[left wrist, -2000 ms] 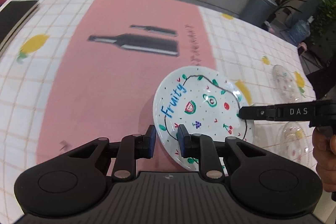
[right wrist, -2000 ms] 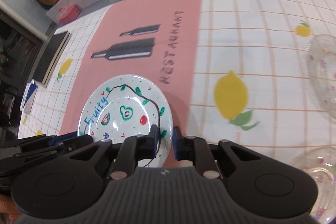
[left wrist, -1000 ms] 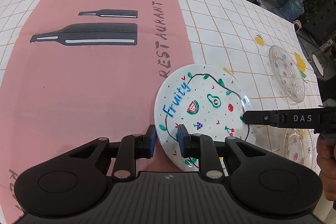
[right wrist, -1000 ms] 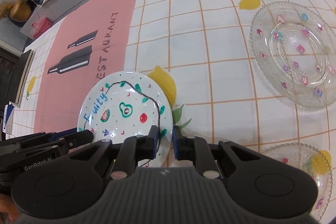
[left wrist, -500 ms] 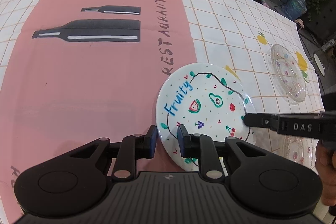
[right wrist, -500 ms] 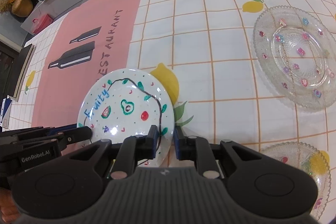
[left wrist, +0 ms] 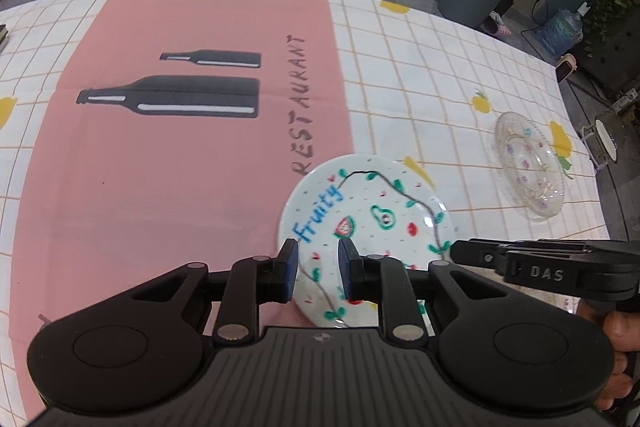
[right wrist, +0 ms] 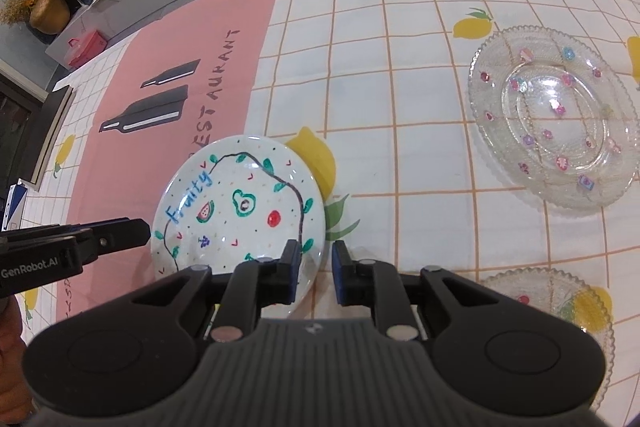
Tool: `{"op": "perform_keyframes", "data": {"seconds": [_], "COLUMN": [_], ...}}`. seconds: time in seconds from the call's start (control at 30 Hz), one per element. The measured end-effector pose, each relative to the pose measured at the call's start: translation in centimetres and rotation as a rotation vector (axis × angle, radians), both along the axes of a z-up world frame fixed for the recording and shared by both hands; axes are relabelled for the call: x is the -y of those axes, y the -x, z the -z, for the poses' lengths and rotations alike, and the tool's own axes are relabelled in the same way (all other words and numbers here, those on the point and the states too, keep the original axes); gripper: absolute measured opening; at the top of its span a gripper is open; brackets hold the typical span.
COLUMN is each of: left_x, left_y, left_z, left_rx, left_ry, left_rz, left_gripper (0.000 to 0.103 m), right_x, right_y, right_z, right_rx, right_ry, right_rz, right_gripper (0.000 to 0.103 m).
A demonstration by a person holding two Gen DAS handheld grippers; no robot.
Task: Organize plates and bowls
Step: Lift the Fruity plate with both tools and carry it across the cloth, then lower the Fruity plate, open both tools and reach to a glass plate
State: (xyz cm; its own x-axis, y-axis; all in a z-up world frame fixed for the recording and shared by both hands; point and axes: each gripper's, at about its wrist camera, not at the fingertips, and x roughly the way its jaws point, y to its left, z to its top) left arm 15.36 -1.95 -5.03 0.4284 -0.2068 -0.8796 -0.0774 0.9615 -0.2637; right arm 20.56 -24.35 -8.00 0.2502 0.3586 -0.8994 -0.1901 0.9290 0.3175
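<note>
Left wrist view: the left gripper [left wrist: 314, 273] clamps the near-left rim of the white "Fruity" plate [left wrist: 366, 223], whose near edge is hidden behind the fingers. The right gripper [left wrist: 456, 251] meets its right rim; contact there is unclear.

Right wrist view: the right gripper [right wrist: 314, 273] straddles the plate's [right wrist: 240, 207] near-right rim, and whether it pinches I cannot tell. A glass plate [right wrist: 554, 117] lies far right; another glass plate [right wrist: 560, 301] is half hidden.

The left tool [left wrist: 314, 273] clamps the near rim of a white round "Fruity" fruit-painted plate [left wrist: 372, 219] — the right tool [left wrist: 456, 251] meets its right edge.
</note>
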Motion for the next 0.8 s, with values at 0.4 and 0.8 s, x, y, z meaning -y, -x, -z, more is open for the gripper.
{"op": "perform_keyframes", "data": {"seconds": [0.4,0.8], "left_x": [3.7,9.7], "left_y": [0.6,1.2], "left_z": [-2.5,-2.3], "left_rx": [0.031,0.024], "left_ry": [0.025,0.027], "left_rz": [0.032,0.124], "left_gripper": [0.024,0.026], "right_x": [1.5,6.6], "right_y": [1.6,3.9], "right_z": [-2.3,-4.0], "right_rx": [0.037,0.078], "right_ry": [-0.016,-0.005], "right_rz": [0.001,0.064], "right_gripper": [0.023,0.024]}}
